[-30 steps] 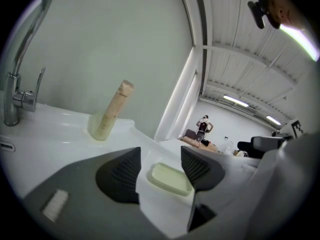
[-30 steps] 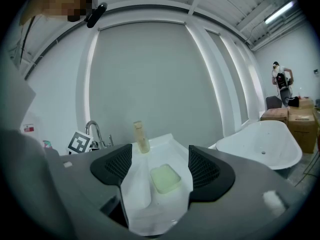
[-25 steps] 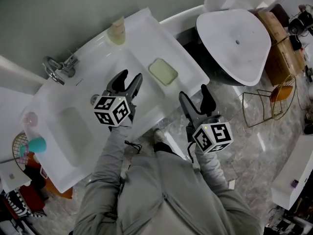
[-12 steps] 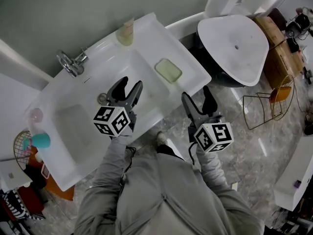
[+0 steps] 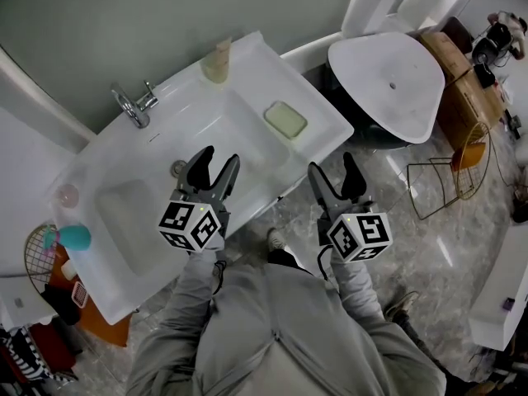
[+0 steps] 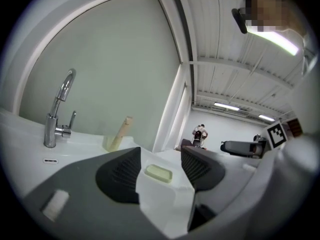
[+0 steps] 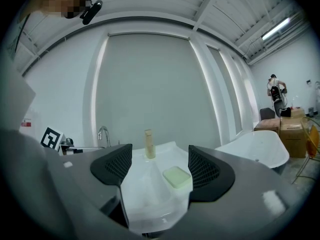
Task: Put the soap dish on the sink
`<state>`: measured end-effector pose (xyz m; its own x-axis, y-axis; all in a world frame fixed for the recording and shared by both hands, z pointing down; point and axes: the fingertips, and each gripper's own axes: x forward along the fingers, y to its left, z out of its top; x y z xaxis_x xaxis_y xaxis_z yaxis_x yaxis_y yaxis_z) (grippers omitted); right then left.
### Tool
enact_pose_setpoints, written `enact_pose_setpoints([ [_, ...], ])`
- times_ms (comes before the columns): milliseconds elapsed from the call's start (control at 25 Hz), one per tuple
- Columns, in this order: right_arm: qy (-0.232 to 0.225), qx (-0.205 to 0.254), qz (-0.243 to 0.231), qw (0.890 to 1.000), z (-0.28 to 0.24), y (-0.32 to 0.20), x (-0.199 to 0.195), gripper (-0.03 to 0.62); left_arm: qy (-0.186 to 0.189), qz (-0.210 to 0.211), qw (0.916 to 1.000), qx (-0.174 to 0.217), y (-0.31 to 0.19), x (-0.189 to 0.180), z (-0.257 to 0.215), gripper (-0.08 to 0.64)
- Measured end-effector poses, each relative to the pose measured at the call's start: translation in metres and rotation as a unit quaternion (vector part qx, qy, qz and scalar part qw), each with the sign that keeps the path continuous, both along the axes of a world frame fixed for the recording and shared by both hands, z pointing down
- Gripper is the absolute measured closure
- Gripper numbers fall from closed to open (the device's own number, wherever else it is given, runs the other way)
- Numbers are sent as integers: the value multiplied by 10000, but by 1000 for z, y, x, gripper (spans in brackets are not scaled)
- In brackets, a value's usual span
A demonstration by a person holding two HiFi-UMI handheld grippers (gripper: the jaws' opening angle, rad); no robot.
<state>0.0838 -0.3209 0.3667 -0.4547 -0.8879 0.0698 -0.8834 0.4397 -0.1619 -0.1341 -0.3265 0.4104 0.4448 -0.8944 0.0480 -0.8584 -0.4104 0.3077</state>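
The pale green soap dish [image 5: 285, 120] lies flat on the right-hand ledge of the white sink [image 5: 124, 159]. It shows beyond the jaws in the left gripper view as soap dish [image 6: 158, 173] and in the right gripper view as soap dish [image 7: 177, 177]. My left gripper [image 5: 212, 166] hangs open over the sink's front part, holding nothing. My right gripper [image 5: 337, 175] is open too, off the sink's front edge above the floor, nothing between its jaws. Both stand well short of the dish.
A chrome tap [image 5: 134, 105] and a beige bottle [image 5: 217, 62] stand at the sink's back. A drain [image 5: 178, 168] sits in the basin. A pink cup [image 5: 66, 195] and a teal cup [image 5: 73, 238] are at the left. A white tub [image 5: 388, 77] and a wire stand [image 5: 450, 167] are to the right.
The view has shifted, so the sink sits higher and further right in frame. Both grippers have drawn back slightly from the sink, still open and empty. The soap dish has not moved.
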Motion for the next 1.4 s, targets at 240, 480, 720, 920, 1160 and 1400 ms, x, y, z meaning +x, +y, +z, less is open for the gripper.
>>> enact_pose_setpoints([
  [240, 30, 59, 91, 9999, 0, 21, -1, 239, -32, -26, 9999, 143, 29, -6, -8, 287],
  [480, 132, 106, 138, 9998, 0, 35, -3, 265, -66, -72, 9996, 256, 45, -12, -14, 286],
  [720, 269, 137, 121, 9995, -3, 41, -4, 278, -114, -50, 9993, 349, 51, -9, -21, 287],
  [920, 275, 180, 93, 9994, -6, 42, -5, 281, -95, -59, 9992, 393, 53, -9, -24, 285],
  [1160, 292, 186, 106, 9993, -7, 41, -3, 285, -71, -65, 9990, 425, 53, -6, -27, 287],
  [1400, 310, 172, 93, 9993, -6, 38, -5, 288, -69, -68, 9990, 425, 50, -6, -26, 285],
])
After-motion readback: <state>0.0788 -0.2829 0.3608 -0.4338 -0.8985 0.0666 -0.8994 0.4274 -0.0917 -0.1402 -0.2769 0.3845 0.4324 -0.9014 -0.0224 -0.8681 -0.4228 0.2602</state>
